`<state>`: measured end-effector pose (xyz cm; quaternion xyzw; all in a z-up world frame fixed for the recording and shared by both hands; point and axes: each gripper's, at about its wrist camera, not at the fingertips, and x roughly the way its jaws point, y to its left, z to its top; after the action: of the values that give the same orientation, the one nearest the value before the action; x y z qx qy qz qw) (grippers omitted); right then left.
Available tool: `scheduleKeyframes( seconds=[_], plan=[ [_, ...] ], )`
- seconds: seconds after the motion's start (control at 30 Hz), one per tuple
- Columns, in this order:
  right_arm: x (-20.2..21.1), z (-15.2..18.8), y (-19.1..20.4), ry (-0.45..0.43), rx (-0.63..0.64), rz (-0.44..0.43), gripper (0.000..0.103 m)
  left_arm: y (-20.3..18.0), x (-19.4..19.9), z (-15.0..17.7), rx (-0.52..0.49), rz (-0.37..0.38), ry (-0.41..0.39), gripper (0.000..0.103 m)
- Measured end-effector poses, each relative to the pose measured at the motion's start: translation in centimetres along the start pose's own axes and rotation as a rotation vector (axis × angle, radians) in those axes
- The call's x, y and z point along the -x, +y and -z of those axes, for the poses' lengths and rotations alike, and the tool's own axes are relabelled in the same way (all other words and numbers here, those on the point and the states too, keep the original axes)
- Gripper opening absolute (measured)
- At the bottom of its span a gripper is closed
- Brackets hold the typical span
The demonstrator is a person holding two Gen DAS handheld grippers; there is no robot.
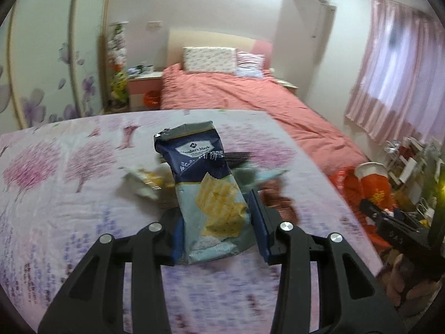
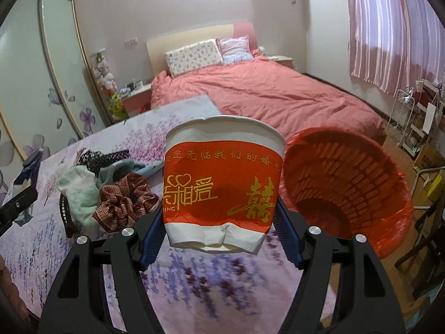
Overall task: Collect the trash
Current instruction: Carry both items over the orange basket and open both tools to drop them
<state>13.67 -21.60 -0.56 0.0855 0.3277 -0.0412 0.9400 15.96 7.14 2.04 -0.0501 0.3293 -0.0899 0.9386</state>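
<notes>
The left hand-held gripper (image 1: 219,222) holds a blue cracker bag (image 1: 207,192) between its pads, lifted clear of the flowered counter (image 1: 69,194) with the torn top pointing away. The right hand-held gripper (image 2: 219,222) clamps a red-and-white paper cup (image 2: 222,192) by its lower half; the cup stands upright but is dented near the base. Just right of the cup, past the counter's edge, sits a red bin (image 2: 347,189) lined with a red bag, mouth tilted toward the cup. On the counter lie a pale green cloth (image 2: 80,194), a brown scrunchie (image 2: 122,203) touching it, and a dark mesh piece (image 2: 103,156) behind them. From the left view another crumpled wrapper (image 1: 144,181) lies beside the bag. Behind everything stands a bed (image 2: 278,97) with a coral cover and two pillows, pink curtains (image 2: 389,27) to its right.
</notes>
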Motion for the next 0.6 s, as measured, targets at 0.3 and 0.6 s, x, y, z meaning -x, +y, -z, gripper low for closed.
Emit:
scheduleKeyframes(
  seconds=[0.3,0.6],
  plan=[
    [1.6,-0.8,-3.5,-0.061,-0.039,0.045,0.07,-7.8,-0.9,-0.5,-0.08,0.165,0.0,0.041],
    [0.5,-1.4,-8.4,-0.083,-0.115,0.13,0.07,-16.4,-3.5,-0.1,-0.171,0.314,0.034,0.041]
  ],
)
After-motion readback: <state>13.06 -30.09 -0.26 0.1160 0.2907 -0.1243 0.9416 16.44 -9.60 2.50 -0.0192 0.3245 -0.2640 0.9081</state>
